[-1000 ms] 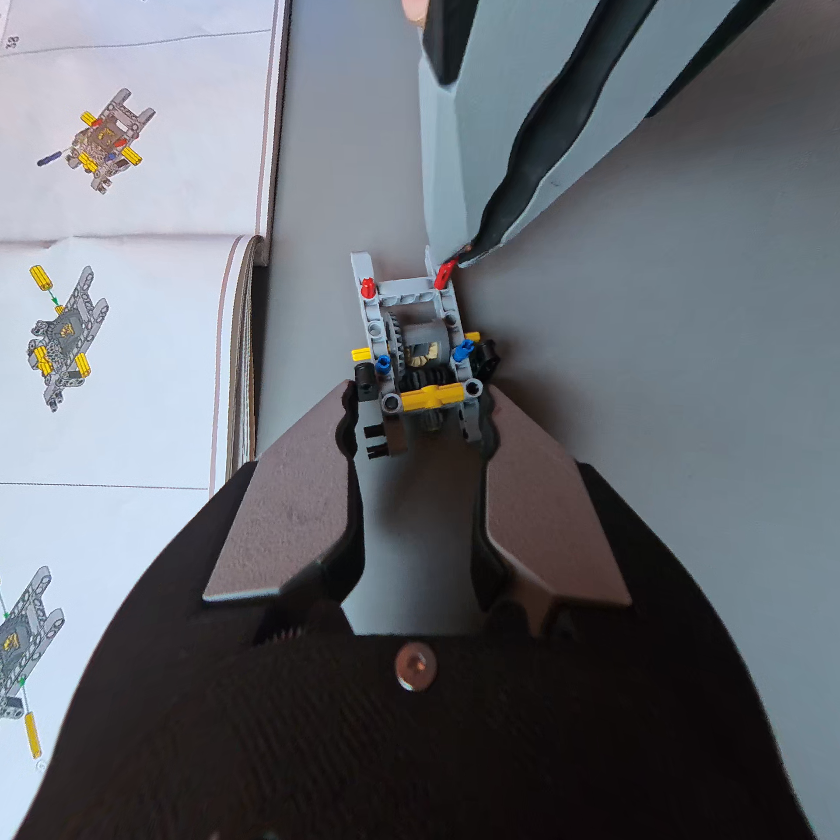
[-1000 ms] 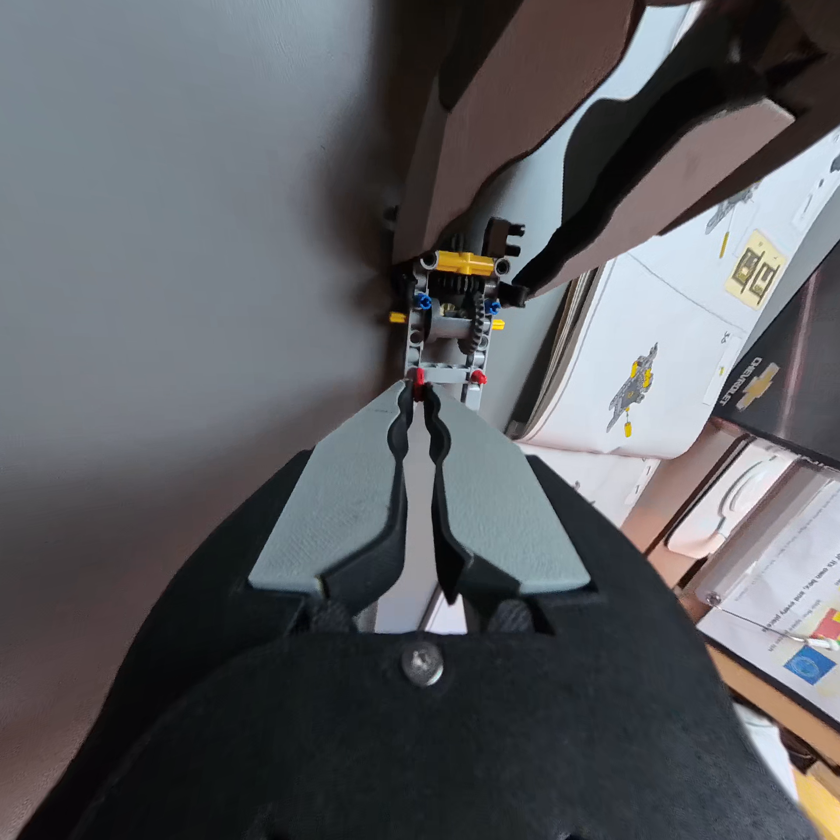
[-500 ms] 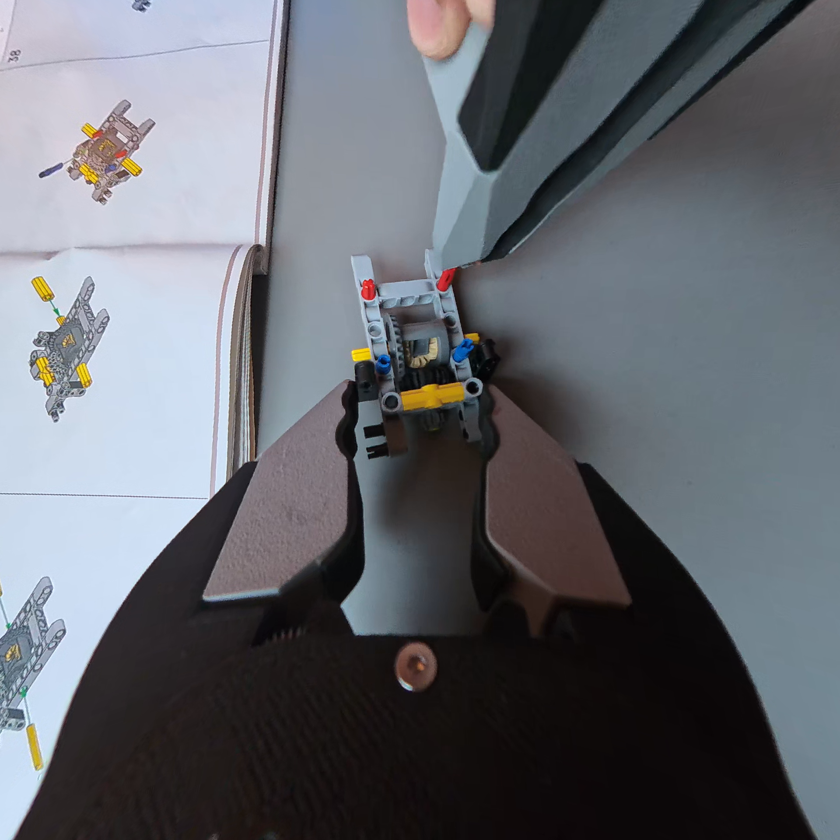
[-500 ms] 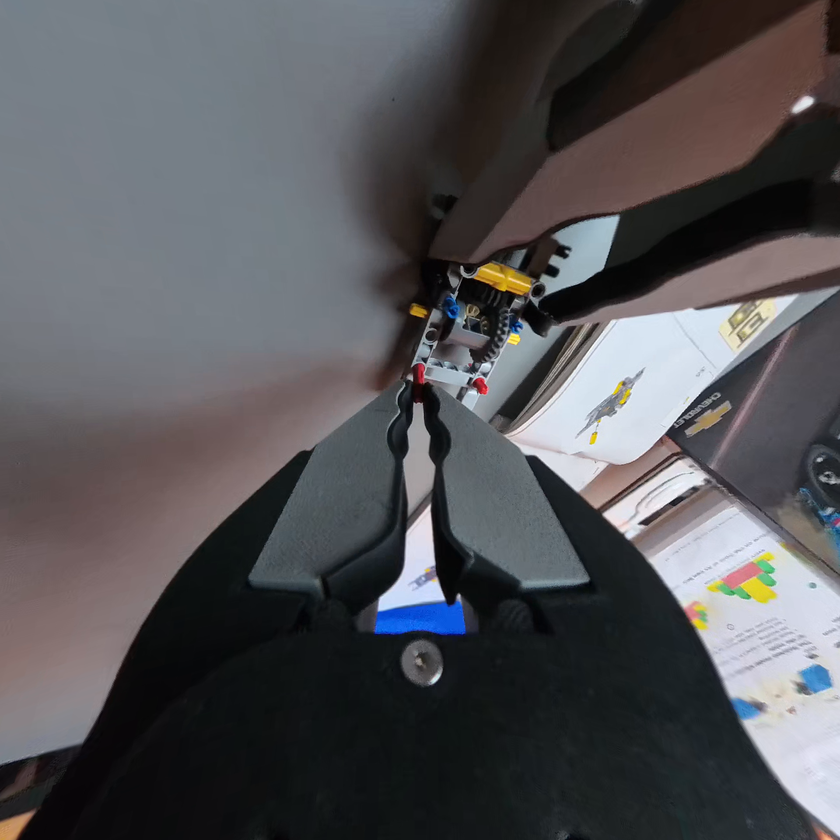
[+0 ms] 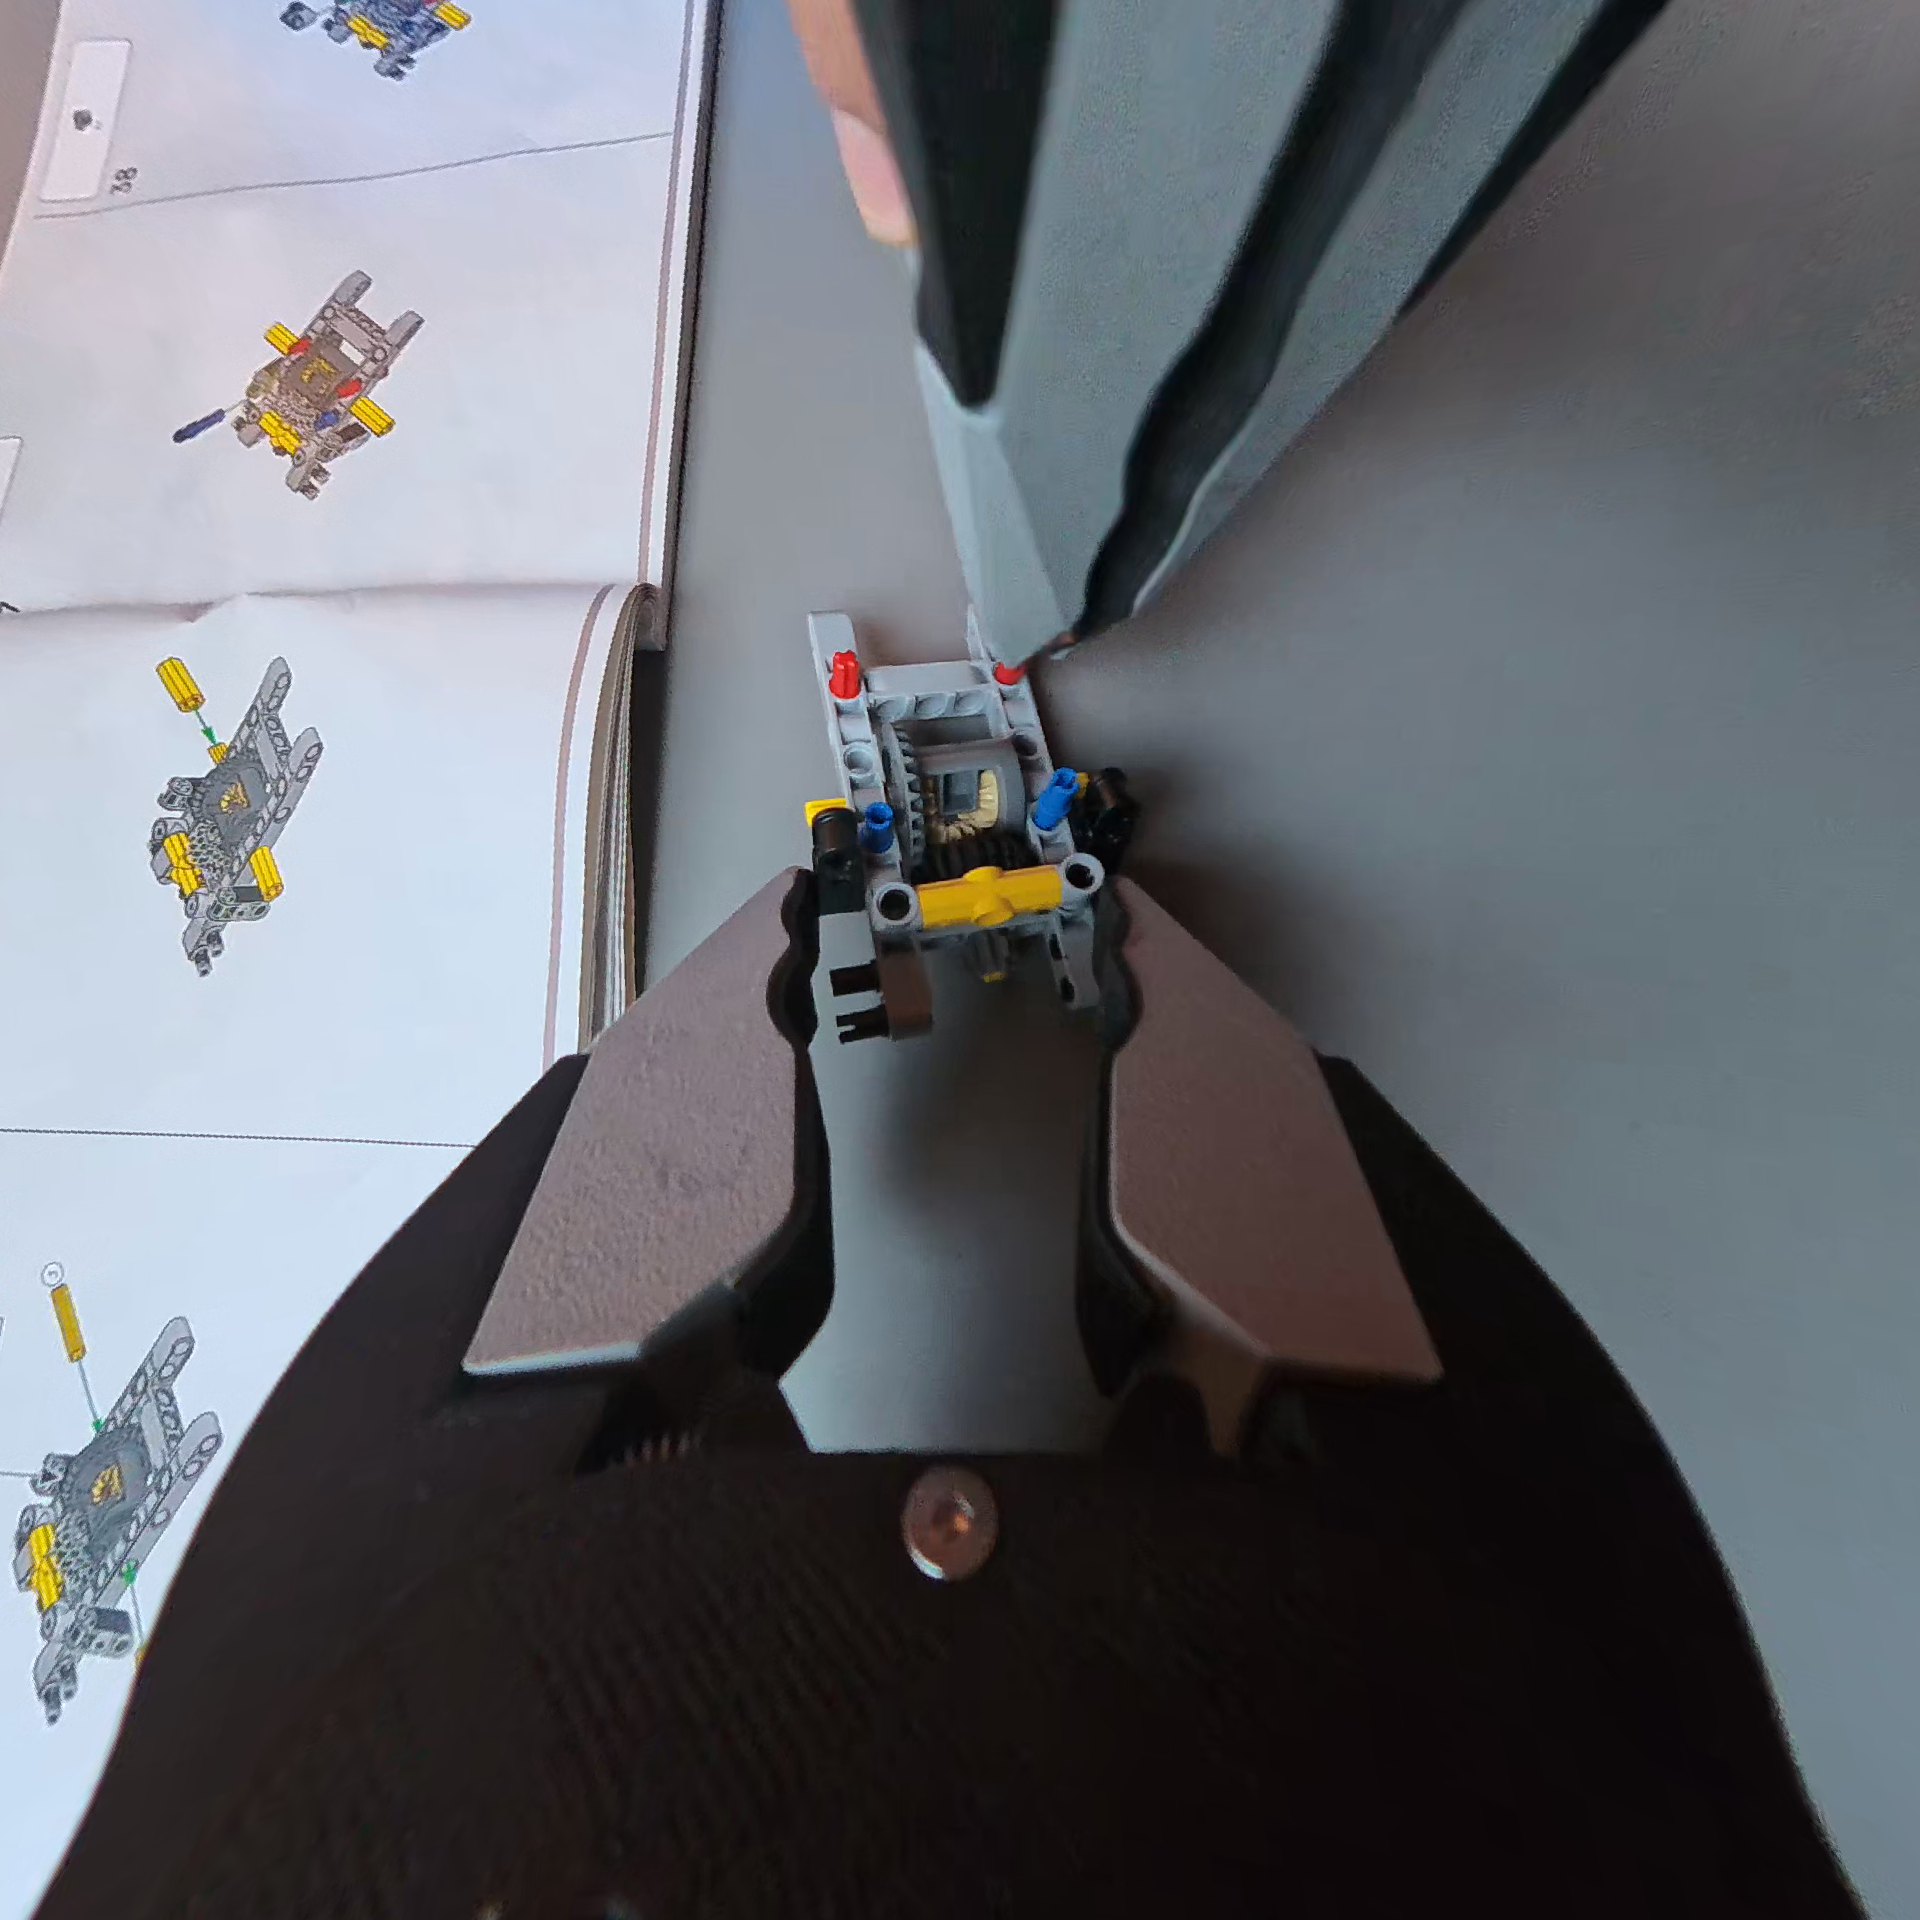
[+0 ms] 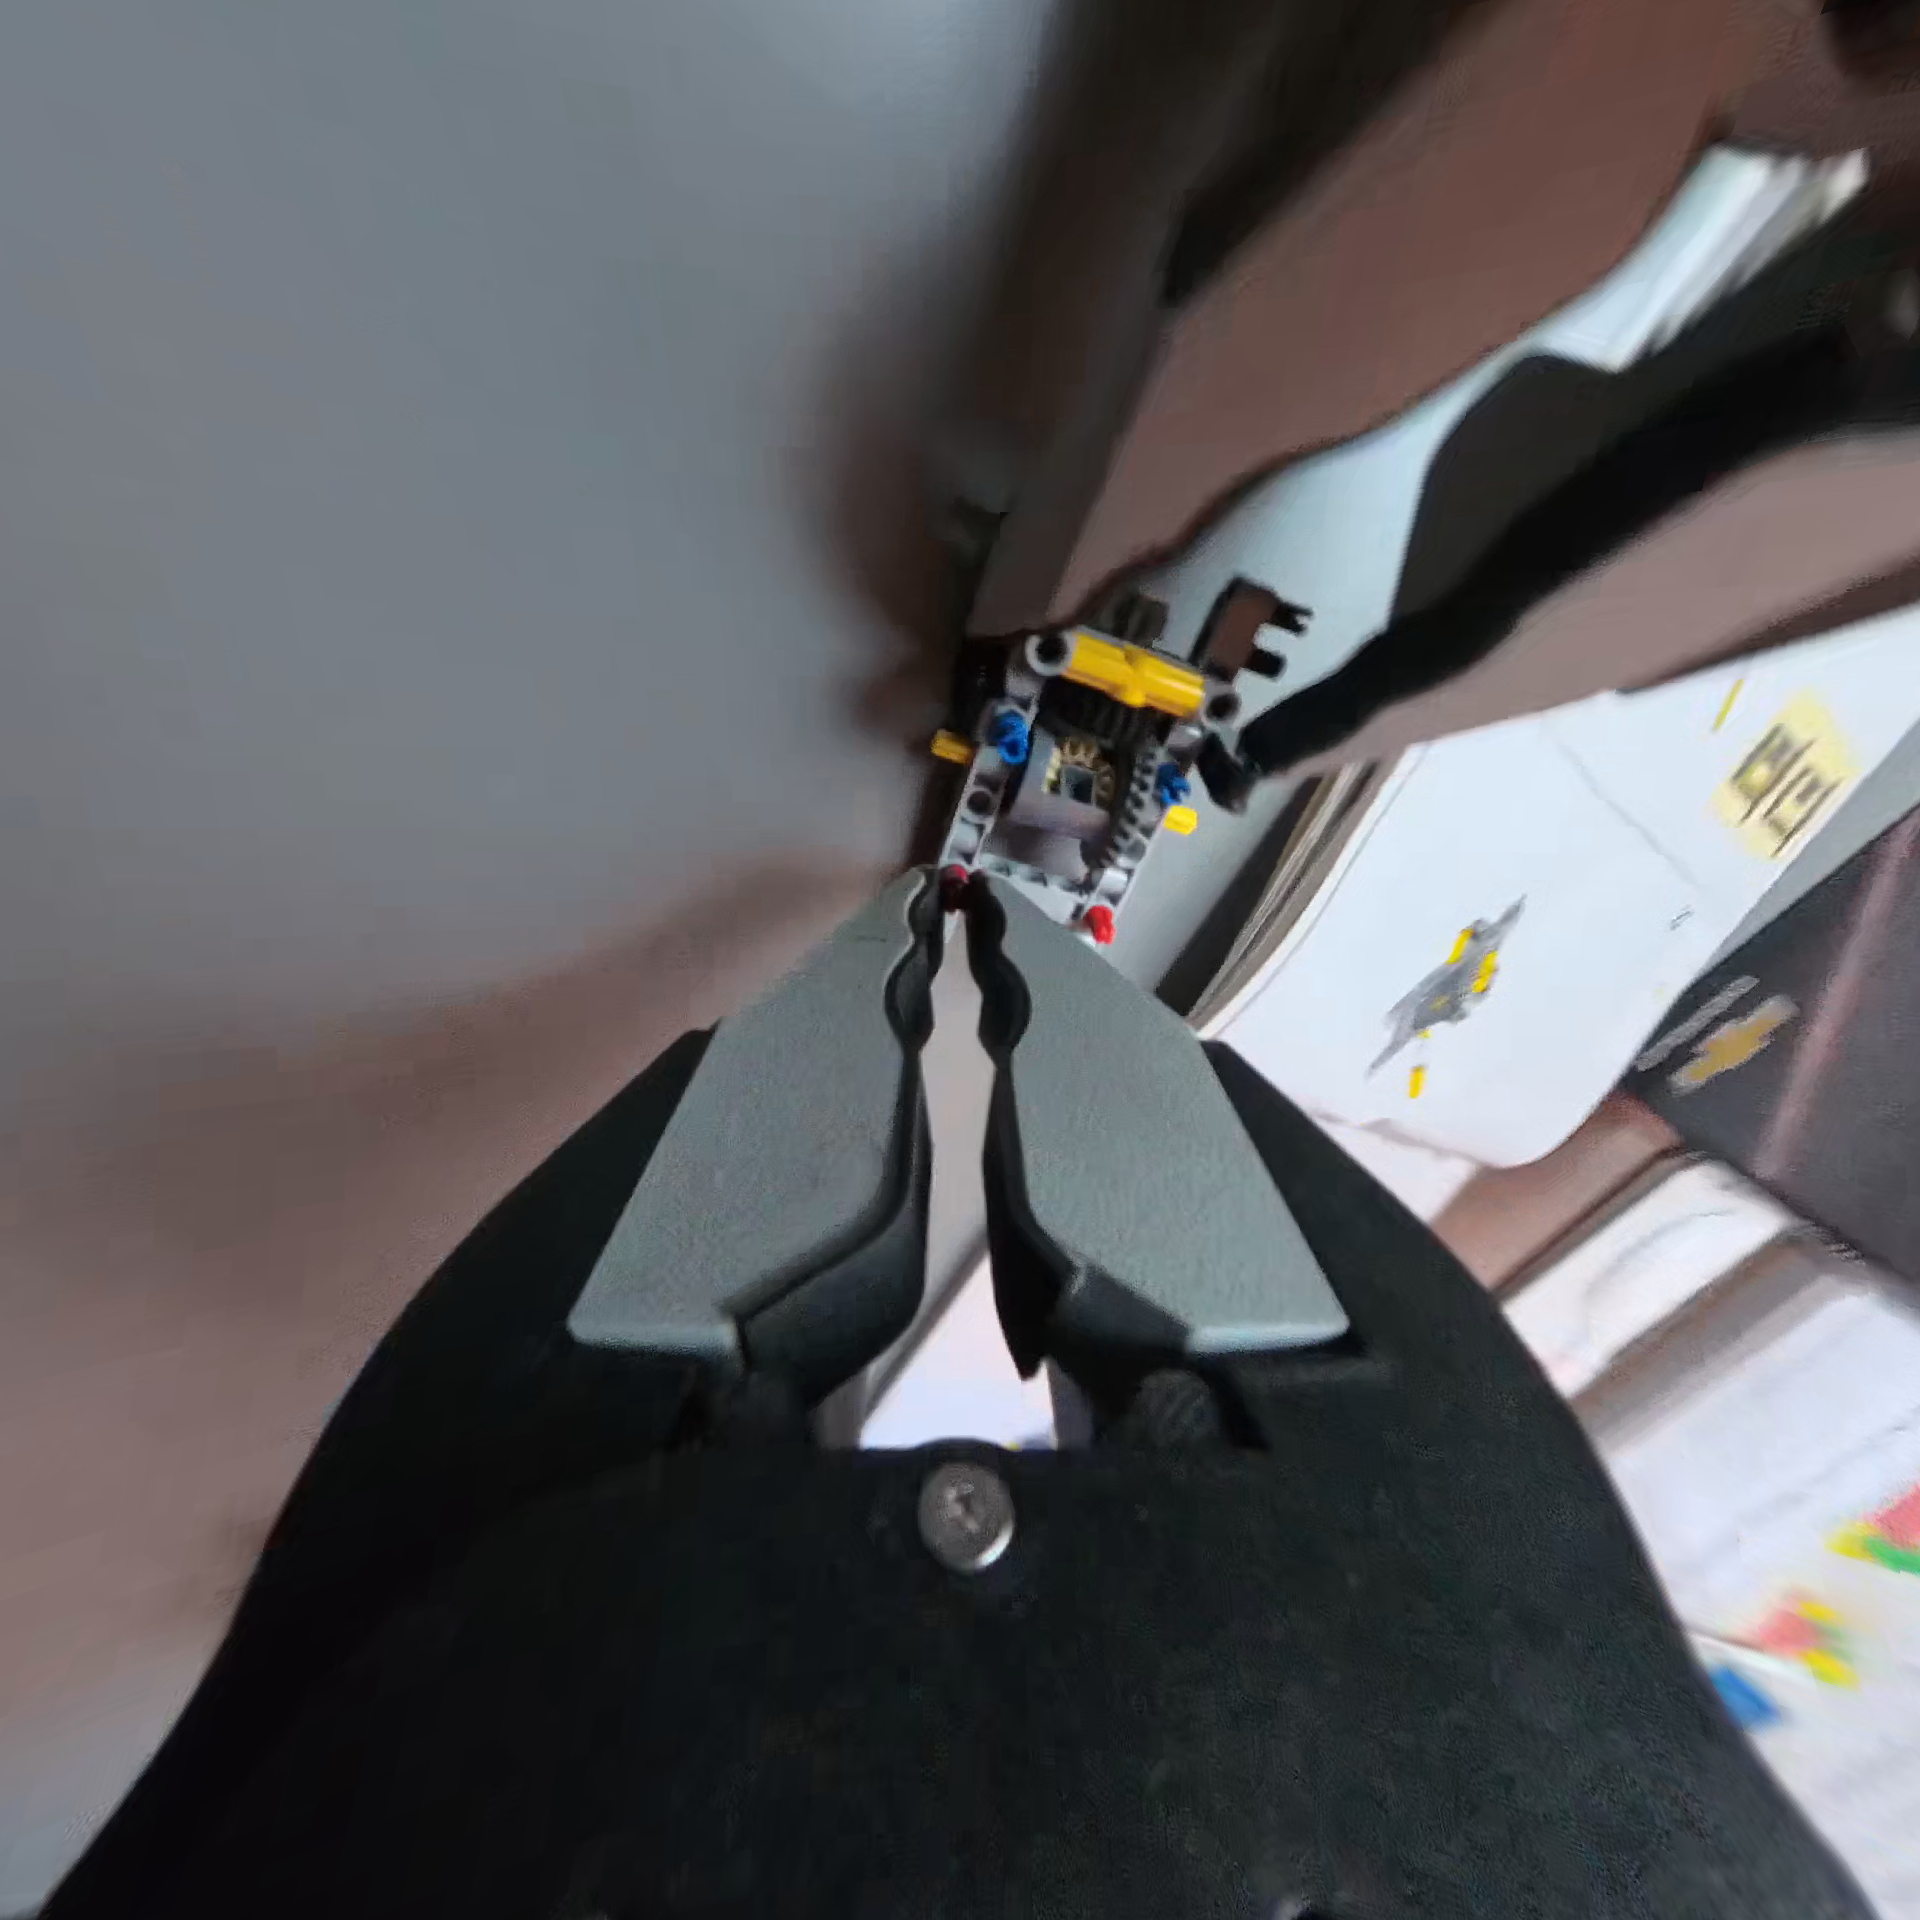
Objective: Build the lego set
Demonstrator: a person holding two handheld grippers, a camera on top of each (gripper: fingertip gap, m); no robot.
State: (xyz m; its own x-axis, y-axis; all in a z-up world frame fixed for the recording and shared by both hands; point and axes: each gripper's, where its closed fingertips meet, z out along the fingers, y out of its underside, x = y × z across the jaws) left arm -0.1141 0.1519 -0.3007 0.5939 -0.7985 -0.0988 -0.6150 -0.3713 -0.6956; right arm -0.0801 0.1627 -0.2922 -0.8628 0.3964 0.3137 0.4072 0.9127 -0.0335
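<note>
right hand-held gripper (image 6: 951, 902) stays pinched on the red pin (image 6: 954, 883), now pushed deeper; left hand-held gripper (image 5: 951, 940) still clamps the assembly (image 5: 956, 821).

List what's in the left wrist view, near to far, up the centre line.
Left claw → lego assembly gripped between its fingers → red pin at the assembly's far corner → right claw pinching that pin.

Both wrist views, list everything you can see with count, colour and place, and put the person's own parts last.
Lego assembly: one, grey with yellow, blue, red and black parts, on the table between both grippers.
Red pin: one, at the assembly's far corner, pinched by the right gripper.
Instruction booklet: one, white, open, left of the assembly.
Table: one, grey.
Dark box: one, beyond the booklet.
Left gripper: brown fingers clamping the assembly.
Right gripper: grey fingers.
Fingertip: one, on the right gripper.
</note>
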